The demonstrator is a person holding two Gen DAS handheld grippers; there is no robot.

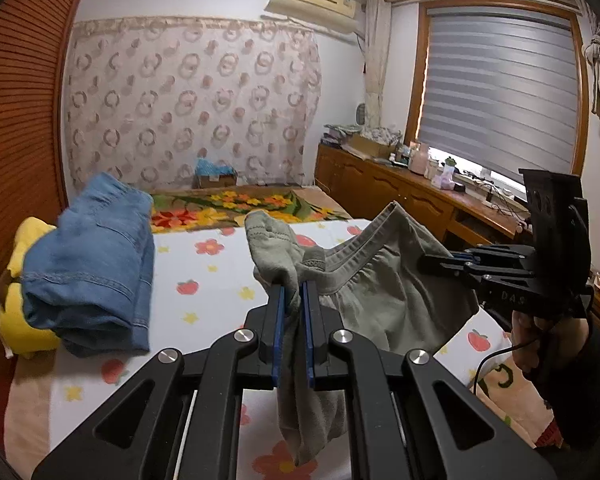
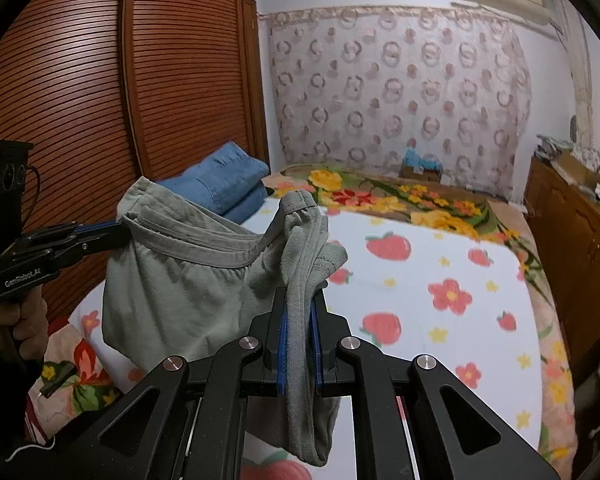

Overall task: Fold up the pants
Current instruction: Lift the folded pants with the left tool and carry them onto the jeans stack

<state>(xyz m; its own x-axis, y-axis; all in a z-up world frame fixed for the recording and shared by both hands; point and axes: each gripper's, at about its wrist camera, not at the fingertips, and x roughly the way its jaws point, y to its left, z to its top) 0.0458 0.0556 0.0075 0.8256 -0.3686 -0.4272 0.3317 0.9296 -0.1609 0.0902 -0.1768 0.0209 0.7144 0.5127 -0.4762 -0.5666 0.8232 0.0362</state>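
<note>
Pants (image 1: 380, 280) hang, waistband stretched level between both claws.

— What carries everything here?

— A bed (image 1: 204, 280), covered by a white sheet (image 2: 440, 320) printed with strawberries and flowers.

— What lies on it?

— Folded blue jeans (image 1: 92, 264) near the wardrobe side, resting partly on a yellow item (image 1: 18, 320) I cannot identify. Toward the far end, a floral blanket (image 1: 236, 206) in yellow, red and green spreads across the bed, and a small box with something blue (image 1: 214, 174) sits beyond it.
</note>
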